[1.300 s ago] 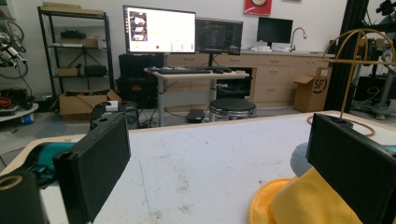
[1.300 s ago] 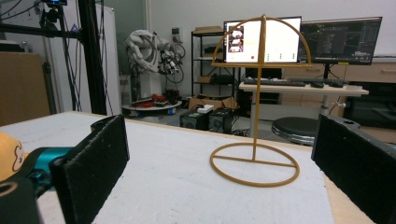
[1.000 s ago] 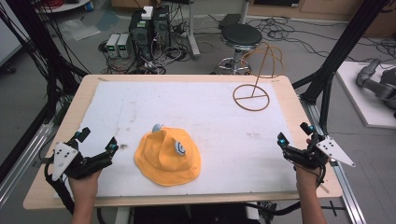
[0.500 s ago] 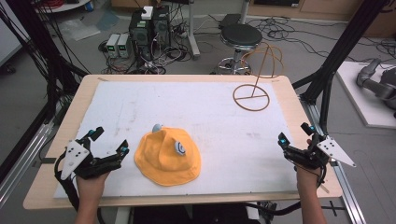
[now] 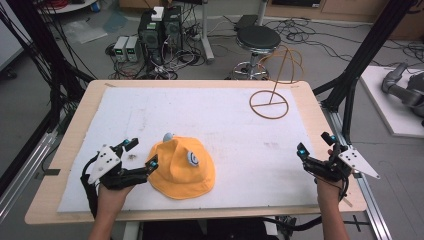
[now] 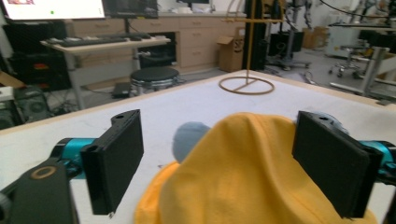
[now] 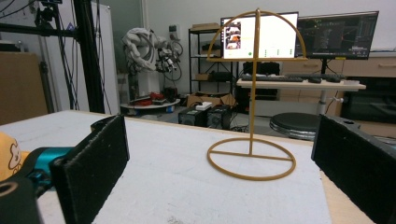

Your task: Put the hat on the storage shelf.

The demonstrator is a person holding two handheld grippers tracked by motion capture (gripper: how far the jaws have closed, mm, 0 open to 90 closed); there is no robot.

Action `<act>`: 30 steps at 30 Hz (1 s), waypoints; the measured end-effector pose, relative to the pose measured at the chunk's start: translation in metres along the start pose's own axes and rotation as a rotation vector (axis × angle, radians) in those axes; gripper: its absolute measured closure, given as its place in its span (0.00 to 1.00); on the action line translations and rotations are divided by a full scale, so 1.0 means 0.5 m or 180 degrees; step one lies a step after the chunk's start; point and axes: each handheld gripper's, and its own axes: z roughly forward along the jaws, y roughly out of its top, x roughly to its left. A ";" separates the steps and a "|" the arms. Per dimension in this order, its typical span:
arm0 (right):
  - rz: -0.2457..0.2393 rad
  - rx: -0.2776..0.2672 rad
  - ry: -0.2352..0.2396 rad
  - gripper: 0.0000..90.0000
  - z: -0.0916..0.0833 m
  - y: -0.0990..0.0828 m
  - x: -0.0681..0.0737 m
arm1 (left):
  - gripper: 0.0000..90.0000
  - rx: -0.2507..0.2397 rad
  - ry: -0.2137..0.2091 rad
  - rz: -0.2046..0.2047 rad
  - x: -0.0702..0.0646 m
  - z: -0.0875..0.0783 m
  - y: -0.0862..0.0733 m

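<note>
The soft, light hat (image 5: 181, 162) is lying limp; left gripper (image 5: 140, 155) fingers, apart, have just been closing around its brim, the best hold.

Even overhead light is flooding the white tabletop (image 5: 225, 115), casting only faint shadows. The black jaws are blurring up close in both gripper views, and bright monitors (image 7: 259, 35) are glaring slightly in the soft background.

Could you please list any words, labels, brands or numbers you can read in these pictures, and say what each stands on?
None can be read.
Monitors: text on screen, too small and blurred.
Hat: a round patch, no legible letters.
Boxes on the floor: markings too small.
</note>
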 end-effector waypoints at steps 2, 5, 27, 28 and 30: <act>0.0006 0.0006 0.0006 0.04 0.001 -0.001 0.001 | 0.23 0.0061 -0.0056 0.0004 -0.006 0.010 -0.001; 0.0000 -0.0001 0.0009 0.04 0.001 -0.001 0.000 | 0.25 0.0160 -0.0123 -0.0008 -0.015 0.024 -0.003; -0.0004 0.0029 0.0023 0.04 0.002 -0.005 0.003 | 0.40 0.0642 -0.0428 -0.0068 -0.046 0.093 -0.028; -0.0004 0.0042 0.0026 0.04 0.002 -0.005 0.003 | 0.42 0.0637 -0.0430 -0.0085 -0.046 0.093 -0.028; -0.0020 0.0044 0.0033 0.04 0.003 -0.006 0.003 | 0.46 0.0642 -0.0445 -0.0086 -0.044 0.093 -0.029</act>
